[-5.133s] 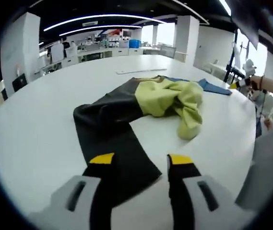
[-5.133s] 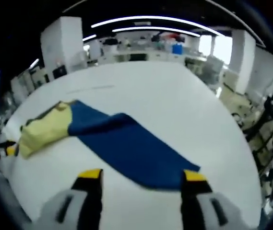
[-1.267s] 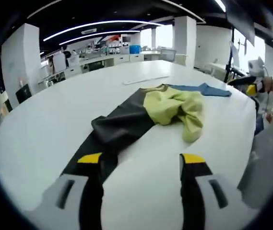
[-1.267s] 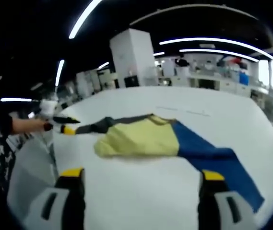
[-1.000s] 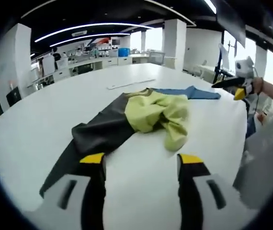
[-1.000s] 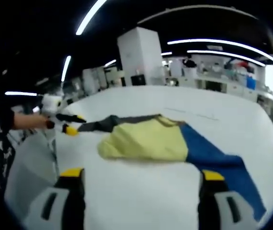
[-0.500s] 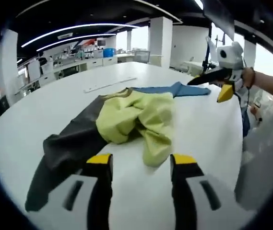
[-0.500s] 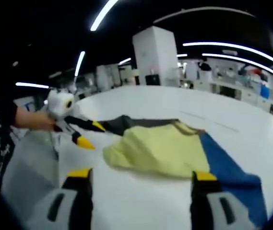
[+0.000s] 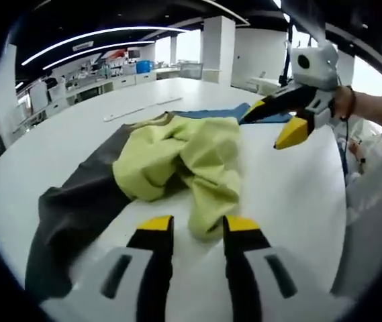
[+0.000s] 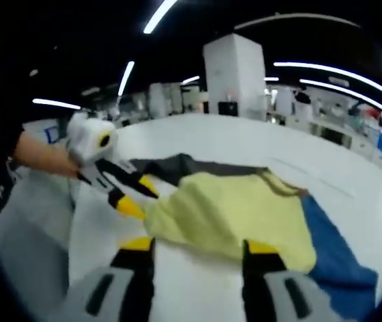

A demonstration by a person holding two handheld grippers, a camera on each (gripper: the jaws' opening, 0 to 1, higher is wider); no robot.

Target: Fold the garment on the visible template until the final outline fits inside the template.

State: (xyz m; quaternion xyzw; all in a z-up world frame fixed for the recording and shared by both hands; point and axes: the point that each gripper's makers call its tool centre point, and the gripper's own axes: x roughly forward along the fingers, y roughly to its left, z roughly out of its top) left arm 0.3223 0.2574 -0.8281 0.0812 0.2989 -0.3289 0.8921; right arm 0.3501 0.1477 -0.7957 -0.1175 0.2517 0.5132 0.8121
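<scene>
On the white table lies the garment, crumpled, its long axis running from the dark grey sleeve through the yellow body to the blue sleeve at the far end. Left gripper view shows the grey sleeve spread near and left, with a pale strip far off on the table; right gripper view shows the blue sleeve near and right. Left gripper has its jaws narrowly parted, a yellow fold hanging between the tips; whether they touch it I cannot tell. Right gripper stands open, straddling the yellow hem, holding nothing.
</scene>
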